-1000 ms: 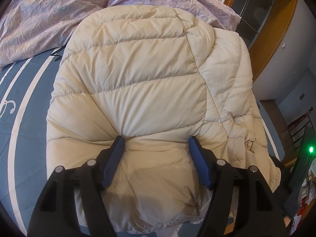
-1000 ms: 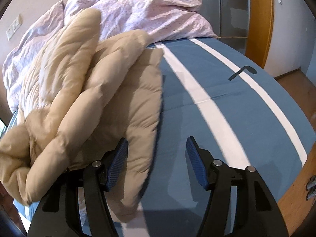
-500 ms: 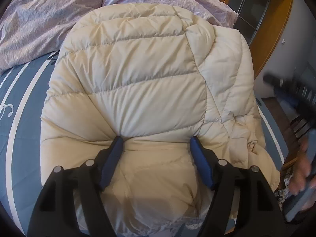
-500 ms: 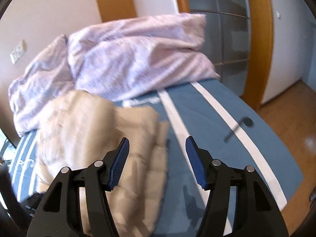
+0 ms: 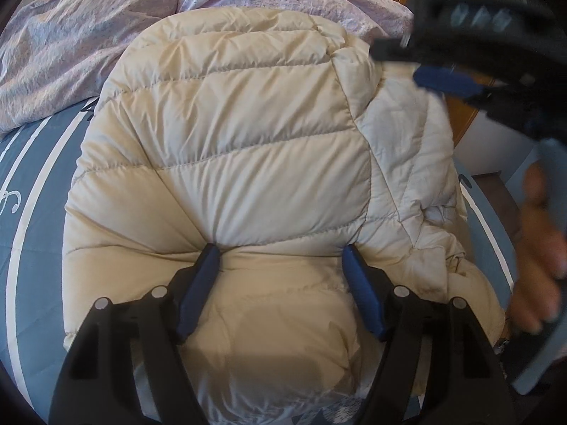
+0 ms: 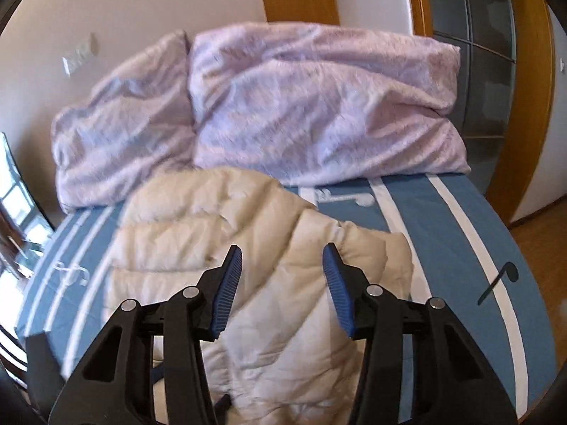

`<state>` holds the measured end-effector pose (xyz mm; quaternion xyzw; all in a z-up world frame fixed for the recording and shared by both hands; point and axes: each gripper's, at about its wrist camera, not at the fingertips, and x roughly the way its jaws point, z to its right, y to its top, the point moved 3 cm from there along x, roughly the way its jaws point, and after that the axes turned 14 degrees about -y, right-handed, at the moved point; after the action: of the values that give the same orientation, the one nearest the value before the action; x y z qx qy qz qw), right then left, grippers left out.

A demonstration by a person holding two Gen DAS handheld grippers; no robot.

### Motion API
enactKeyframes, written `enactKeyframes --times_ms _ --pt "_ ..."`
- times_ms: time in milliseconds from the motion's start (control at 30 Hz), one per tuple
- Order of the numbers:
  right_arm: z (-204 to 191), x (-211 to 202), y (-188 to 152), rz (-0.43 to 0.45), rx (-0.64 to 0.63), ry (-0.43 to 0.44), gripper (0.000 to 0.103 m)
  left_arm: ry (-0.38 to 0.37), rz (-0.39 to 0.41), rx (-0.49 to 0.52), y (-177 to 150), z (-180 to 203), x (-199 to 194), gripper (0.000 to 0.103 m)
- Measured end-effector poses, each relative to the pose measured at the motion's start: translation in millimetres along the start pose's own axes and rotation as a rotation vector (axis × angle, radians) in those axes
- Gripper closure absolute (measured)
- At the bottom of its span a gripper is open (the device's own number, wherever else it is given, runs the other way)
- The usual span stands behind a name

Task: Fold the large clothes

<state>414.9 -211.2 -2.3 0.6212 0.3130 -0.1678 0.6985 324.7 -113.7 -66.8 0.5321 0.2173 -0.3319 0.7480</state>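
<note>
A cream quilted puffer jacket (image 5: 241,148) lies folded in a thick bundle on the blue striped bed (image 5: 32,191). My left gripper (image 5: 281,253) is open, its blue fingertips pressed into the jacket's near part. In the right wrist view the same jacket (image 6: 198,248) lies below my right gripper (image 6: 281,251), which is open, empty and held above it. The right gripper also shows blurred at the upper right of the left wrist view (image 5: 460,71), with the hand holding it.
Two lilac pillows (image 6: 312,106) lean against the wall at the head of the bed. The blue sheet with white stripes (image 6: 460,248) stretches right of the jacket. A wooden door frame (image 6: 524,106) and wood floor lie beyond the bed's right edge.
My right gripper has lifted and swung from low beside the jacket's right edge to above it, entering the left wrist view. The left gripper has stayed pressed on the jacket.
</note>
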Motion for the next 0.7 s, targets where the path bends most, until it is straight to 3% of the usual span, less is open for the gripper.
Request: enactKeyframes --times_ms 200,700 --pt "11.6 32.7 -17.4 -0.071 0.002 -0.056 0.069 -0.024 0.003 0.006 -0.7 -0.9 -1.0 0.032" --pt "26.3 69.2 -45.6 -0.134 0.008 -0.087 0.071 -0.063 0.018 0.053 1.9 11.2 -7.7 0.032"
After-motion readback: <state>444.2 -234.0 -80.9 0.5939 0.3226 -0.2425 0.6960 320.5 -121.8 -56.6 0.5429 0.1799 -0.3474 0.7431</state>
